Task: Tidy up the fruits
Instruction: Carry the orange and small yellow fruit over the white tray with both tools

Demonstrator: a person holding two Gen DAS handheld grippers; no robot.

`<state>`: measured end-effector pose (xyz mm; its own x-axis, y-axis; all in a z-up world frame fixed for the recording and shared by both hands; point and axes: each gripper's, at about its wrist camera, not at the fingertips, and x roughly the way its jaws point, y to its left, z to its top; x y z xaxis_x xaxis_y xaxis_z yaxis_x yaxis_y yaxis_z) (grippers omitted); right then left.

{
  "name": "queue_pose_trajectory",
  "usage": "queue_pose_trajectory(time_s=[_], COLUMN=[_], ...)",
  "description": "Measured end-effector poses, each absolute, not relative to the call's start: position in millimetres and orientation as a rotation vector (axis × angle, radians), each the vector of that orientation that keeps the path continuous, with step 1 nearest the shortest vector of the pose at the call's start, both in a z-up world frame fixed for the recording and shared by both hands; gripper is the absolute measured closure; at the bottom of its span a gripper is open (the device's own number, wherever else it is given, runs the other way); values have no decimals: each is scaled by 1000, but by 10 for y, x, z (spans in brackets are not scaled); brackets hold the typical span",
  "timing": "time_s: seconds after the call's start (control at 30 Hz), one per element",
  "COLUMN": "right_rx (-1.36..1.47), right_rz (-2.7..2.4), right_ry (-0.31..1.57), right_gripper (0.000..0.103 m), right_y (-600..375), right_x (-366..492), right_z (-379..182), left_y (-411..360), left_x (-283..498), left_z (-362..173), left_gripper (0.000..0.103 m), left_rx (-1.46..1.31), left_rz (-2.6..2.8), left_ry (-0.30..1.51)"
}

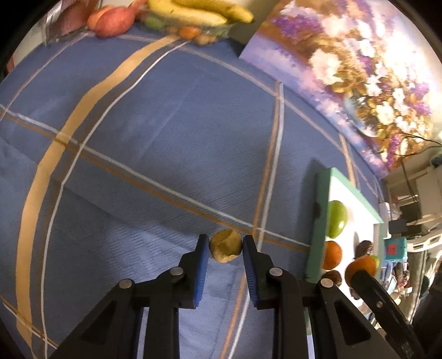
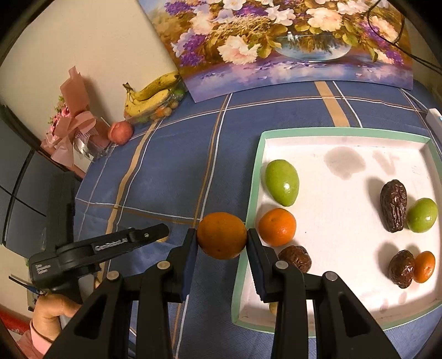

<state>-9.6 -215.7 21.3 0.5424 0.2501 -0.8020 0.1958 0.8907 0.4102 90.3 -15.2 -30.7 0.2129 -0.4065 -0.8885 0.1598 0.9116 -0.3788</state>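
Open blue cloth (image 1: 154, 154) lies ahead of my left fingers, nothing on it until the bananas (image 1: 199, 12) at the far edge. To my right the tray (image 2: 250, 210) rim bars the way; its middle is bare, with fruit along both sides.

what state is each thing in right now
left hand-held gripper: shut on small yellow-brown fruit
right hand-held gripper: shut on orange, beside the tray
tray: holds green fruits, oranges, dates
bananas: on a far dish, untouched
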Motion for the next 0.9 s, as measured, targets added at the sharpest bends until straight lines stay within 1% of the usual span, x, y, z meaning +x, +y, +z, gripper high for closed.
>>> queue_pose_trajectory(time_s=[0.23,0.43,0.63,0.9], right_rx=[545,556,586,581], right_rz=[-56,-214,-296,-367], right_ry=[983,968,933,901], right_gripper=[66,66,66,66], right_y=[-2477,-2862,-3159,-3341], right_x=[-218,-396,-586,-767], right_z=[254,299,355,447], left_y=[-370,-735,-1021,-1221], left_x=[738,458,194,47], left_z=[-25,118,163,156], left_gripper=[77,77,77,77], left_rx=[-198,-88,22,92], left_rz=[-516,-636,-715,-750], left_ry=[1224,1184,1158,1137])
